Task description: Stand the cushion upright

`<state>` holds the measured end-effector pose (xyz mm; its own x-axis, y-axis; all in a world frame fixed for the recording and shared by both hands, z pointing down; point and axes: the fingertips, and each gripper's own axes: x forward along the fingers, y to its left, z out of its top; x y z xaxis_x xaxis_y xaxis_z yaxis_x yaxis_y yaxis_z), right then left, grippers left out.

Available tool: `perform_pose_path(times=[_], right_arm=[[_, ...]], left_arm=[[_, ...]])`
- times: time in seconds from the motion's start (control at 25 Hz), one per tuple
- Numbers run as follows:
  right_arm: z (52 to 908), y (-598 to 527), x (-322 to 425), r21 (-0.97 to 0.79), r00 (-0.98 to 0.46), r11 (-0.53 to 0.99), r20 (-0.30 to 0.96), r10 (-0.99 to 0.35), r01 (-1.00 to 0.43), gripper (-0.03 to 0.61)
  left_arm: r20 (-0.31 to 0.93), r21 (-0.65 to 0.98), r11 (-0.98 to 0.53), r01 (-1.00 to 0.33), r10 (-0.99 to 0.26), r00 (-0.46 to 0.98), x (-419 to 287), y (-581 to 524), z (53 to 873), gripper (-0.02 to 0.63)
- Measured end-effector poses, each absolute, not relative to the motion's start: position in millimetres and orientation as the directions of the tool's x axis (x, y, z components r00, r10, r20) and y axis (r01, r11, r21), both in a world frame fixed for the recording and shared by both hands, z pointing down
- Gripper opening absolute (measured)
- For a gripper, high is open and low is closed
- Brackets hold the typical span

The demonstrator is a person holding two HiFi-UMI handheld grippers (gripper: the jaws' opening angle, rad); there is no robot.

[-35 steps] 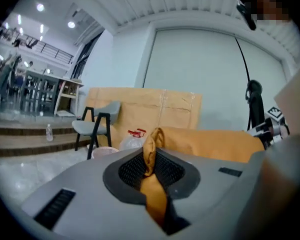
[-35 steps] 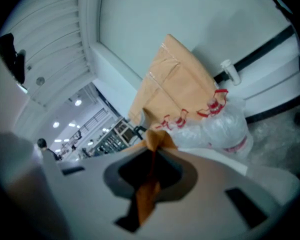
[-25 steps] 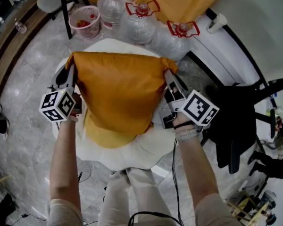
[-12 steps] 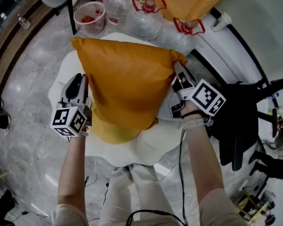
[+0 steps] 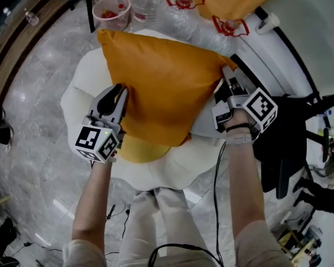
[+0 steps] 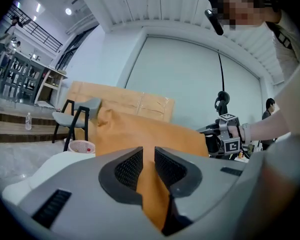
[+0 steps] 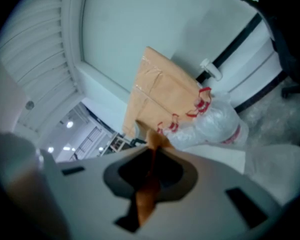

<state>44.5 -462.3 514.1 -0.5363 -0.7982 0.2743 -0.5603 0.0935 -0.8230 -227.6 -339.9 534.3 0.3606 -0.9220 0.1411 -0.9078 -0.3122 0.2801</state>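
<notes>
Cushion (image 5: pixel 161 88) edges are clamped in left claw (image 6: pixel 149 156) and right claw (image 7: pixel 152 156), clearest in gripper views.

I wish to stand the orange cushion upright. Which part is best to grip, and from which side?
Take the cushion by its thin side edges, coming in from left and right. Its middle looks too plump for narrow jaws, but edge fabric fits: the left tool pinches the left edge, the right tool the far right corner.

glossy grey marble floor (image 5: pixel 28 99), a white pouf (image 5: pixel 156 171), big water bottles (image 5: pixel 181 18), a pink basket (image 5: pixel 112 14) beyond.
</notes>
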Motion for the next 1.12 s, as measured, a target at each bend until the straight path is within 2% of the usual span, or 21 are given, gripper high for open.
perform_pose_path(times=[0.24,0.68,0.8,0.92,1.0,1.12], right_arm=[[518,-456,48,-0.792,-0.521,0.103,0.292,-0.802,-0.602,0.037],[504,-443,33,-0.731,-0.586,0.228,0.278,-0.762,-0.643,0.046],[493,-434,30,-0.689,-0.612,0.313,0.238,-0.754,-0.653,0.070],[488,-424,34,-0.670,-0.603,0.336,0.209,-0.770,-0.662,0.094],[488,-419,38,-0.669,-0.594,0.337,0.196,-0.780,-0.663,0.179],[490,-412,42,-0.670,-0.586,0.328,0.199,-0.785,-0.666,0.187]], left_arm=[[0.131,0.300,-0.312,-0.901,-0.923,0.363,-236,-345,534,0.077],[0.147,0.341,-0.335,-0.878,-0.904,0.402,-207,-331,552,0.077],[0.134,0.343,-0.325,-0.881,-0.912,0.388,-209,-324,546,0.077],[0.116,0.344,-0.326,-0.881,-0.916,0.384,-212,-312,541,0.075],[0.116,0.353,-0.327,-0.876,-0.914,0.388,-214,-304,540,0.073],[0.120,0.353,-0.328,-0.876,-0.913,0.390,-218,-291,538,0.027]])
